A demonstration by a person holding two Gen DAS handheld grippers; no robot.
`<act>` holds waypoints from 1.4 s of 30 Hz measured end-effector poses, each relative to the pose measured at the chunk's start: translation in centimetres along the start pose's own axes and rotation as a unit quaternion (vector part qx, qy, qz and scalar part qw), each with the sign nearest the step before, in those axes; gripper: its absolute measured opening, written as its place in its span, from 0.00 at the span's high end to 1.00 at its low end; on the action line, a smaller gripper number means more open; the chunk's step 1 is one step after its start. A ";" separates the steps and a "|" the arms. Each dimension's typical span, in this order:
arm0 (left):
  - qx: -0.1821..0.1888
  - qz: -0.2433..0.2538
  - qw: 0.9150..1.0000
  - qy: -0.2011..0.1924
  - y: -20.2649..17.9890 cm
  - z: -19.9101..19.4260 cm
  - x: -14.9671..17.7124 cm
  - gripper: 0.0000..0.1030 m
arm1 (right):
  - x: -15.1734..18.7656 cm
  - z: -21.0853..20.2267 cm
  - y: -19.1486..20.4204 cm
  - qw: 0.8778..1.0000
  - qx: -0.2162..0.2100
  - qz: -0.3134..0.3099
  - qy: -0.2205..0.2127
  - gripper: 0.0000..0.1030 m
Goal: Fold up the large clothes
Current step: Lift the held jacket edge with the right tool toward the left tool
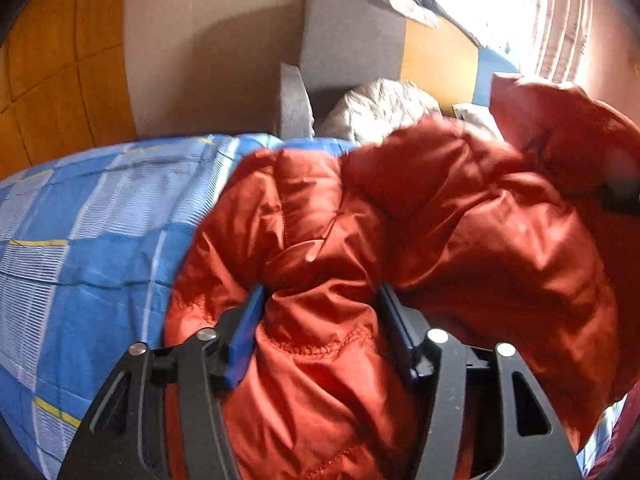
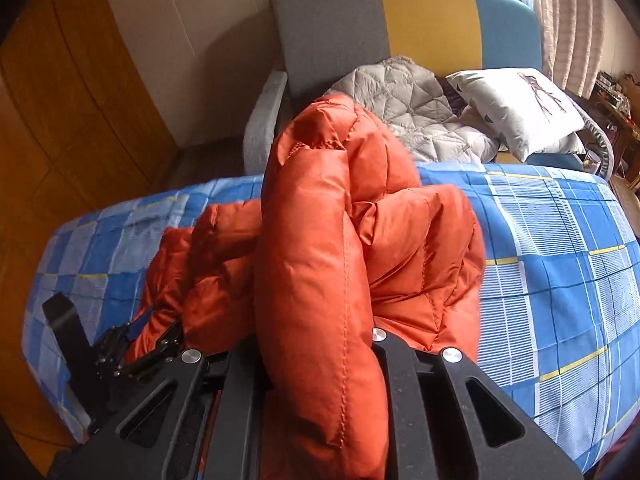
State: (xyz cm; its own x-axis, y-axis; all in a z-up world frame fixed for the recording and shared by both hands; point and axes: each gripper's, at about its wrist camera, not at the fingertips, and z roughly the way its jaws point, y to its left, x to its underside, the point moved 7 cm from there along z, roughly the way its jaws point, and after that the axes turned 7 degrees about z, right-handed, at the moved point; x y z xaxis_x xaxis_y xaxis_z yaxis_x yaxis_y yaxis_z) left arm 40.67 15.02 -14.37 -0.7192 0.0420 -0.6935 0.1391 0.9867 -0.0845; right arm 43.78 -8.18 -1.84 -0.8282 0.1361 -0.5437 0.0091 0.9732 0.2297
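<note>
A bed [image 2: 560,260] covered with a blue, white and yellow checked sheet [image 1: 80,220] is seen in both views. A puffy orange quilted jacket [image 2: 320,240] is heaped on it, bunched up and partly lifted off the sheet. The rest of the sheet is left bare on the right side in the right wrist view.

A home bedroom: a bed under a blue checked sheet [image 2: 560,264], a cushioned armchair [image 2: 332,28] at top centre, curtains [image 2: 568,20] at upper right.

Orange puffer jacket [image 2: 320,248]: bunched on the checked bed [image 2: 560,260], a fold clamped by the right gripper [image 2: 320,344]; left gripper [image 2: 136,344] seen beside it.
</note>
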 end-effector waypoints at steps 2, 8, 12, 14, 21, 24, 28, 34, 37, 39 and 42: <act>0.014 -0.017 1.000 -0.013 0.3 -1.0 -0.6 0.48 | -0.4 -0.2 -0.8 1.000 0.004 0.004 -0.003 0.89; 0.064 -0.013 0.997 -0.043 -1.9 -3.2 -2.3 0.49 | -0.8 -1.0 -2.4 1.000 0.004 0.017 -0.008 0.89; 0.089 0.015 0.995 -0.032 -5.9 -2.6 -2.8 0.49 | -0.8 -1.1 -2.6 1.000 0.003 0.019 -0.008 0.89; 0.091 0.024 0.995 -0.016 -7.5 -1.5 -2.7 0.49 | -0.8 -1.2 -2.7 1.000 0.000 0.020 -0.008 0.89; 0.060 0.035 0.997 0.041 -9.7 4.8 -1.3 0.48 | -0.8 -0.8 -2.0 1.000 -0.011 0.017 -0.005 0.89; 0.045 0.039 0.997 0.044 -10.0 5.7 -1.2 0.48 | -0.7 -0.6 -0.8 1.000 -0.013 0.013 -0.003 0.89; 0.047 0.037 0.997 0.046 -10.4 5.0 -1.1 0.48 | -0.2 -0.5 0.6 1.000 -0.009 0.004 -0.001 0.89; 0.064 0.003 0.998 0.015 -7.1 0.2 -1.8 0.48 | 0.2 -1.1 1.1 1.000 -0.002 0.003 -0.007 0.89; 0.039 -0.027 0.999 -0.014 -2.5 -2.9 -1.9 0.49 | 0.3 -1.7 1.6 1.000 0.004 -0.005 -0.015 0.89; 0.017 -0.043 0.999 -0.024 0.6 -4.3 -1.5 0.50 | 0.3 -2.2 1.6 1.000 0.007 -0.005 -0.020 0.89; 0.014 -0.039 0.999 0.012 3.3 -4.0 0.5 0.50 | 0.0 -3.0 1.7 1.000 0.008 -0.001 -0.030 0.90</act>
State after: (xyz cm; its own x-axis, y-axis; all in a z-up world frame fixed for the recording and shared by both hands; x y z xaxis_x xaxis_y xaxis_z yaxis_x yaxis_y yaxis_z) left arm 38.05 18.89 -12.10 -0.7445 -0.0300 -0.6669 0.1008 0.9825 -0.1567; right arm 42.07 -7.10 0.95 -0.7928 0.1454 -0.5919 0.0172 0.9761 0.2168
